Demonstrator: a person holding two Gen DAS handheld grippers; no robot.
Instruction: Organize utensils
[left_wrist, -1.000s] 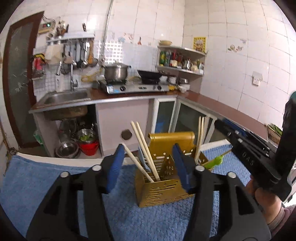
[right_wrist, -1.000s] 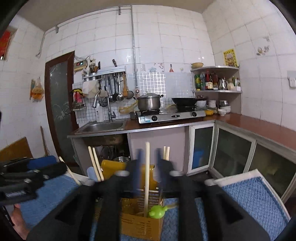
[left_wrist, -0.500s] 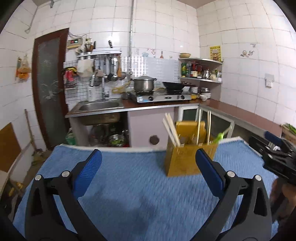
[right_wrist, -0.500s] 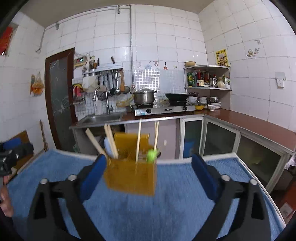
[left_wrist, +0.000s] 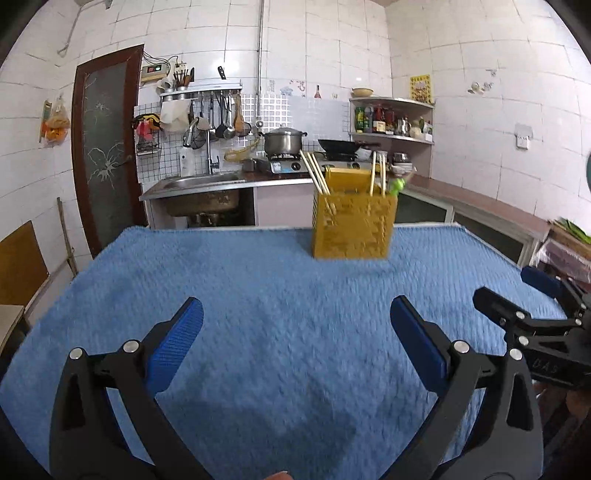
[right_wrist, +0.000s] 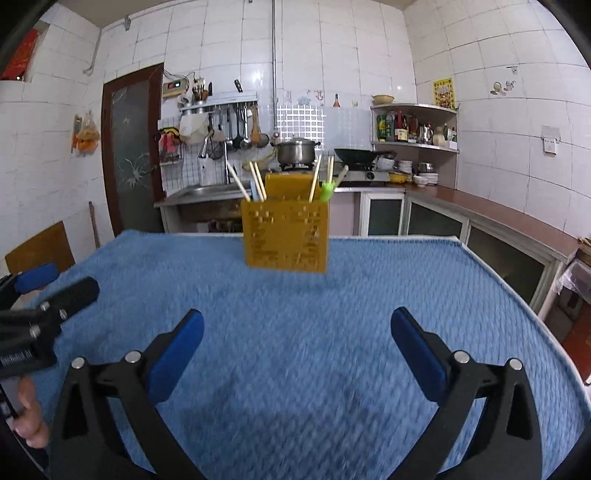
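Note:
A yellow perforated utensil holder (left_wrist: 352, 225) stands upright at the far edge of the blue cloth-covered table (left_wrist: 258, 295); it also shows in the right wrist view (right_wrist: 286, 238). Wooden chopsticks (right_wrist: 258, 181) and a green-handled utensil (right_wrist: 327, 190) stick out of it. My left gripper (left_wrist: 295, 332) is open and empty, well back from the holder. My right gripper (right_wrist: 297, 339) is open and empty, also well back. Each gripper shows at the edge of the other's view: the right one (left_wrist: 532, 321), the left one (right_wrist: 40, 310).
Behind the table is a kitchen counter with a sink (left_wrist: 201, 182), a stove with a pot (left_wrist: 282, 144) and a wok (right_wrist: 356, 155). A corner shelf (right_wrist: 413, 129) holds bottles. A dark door (left_wrist: 105, 147) is at left, a wooden board (left_wrist: 20, 258) by the table's left edge.
Both grippers pulled back from the holder and opened wide. The right gripper let go of a chopstick, which now stands in the holder. The holder looks farther away.

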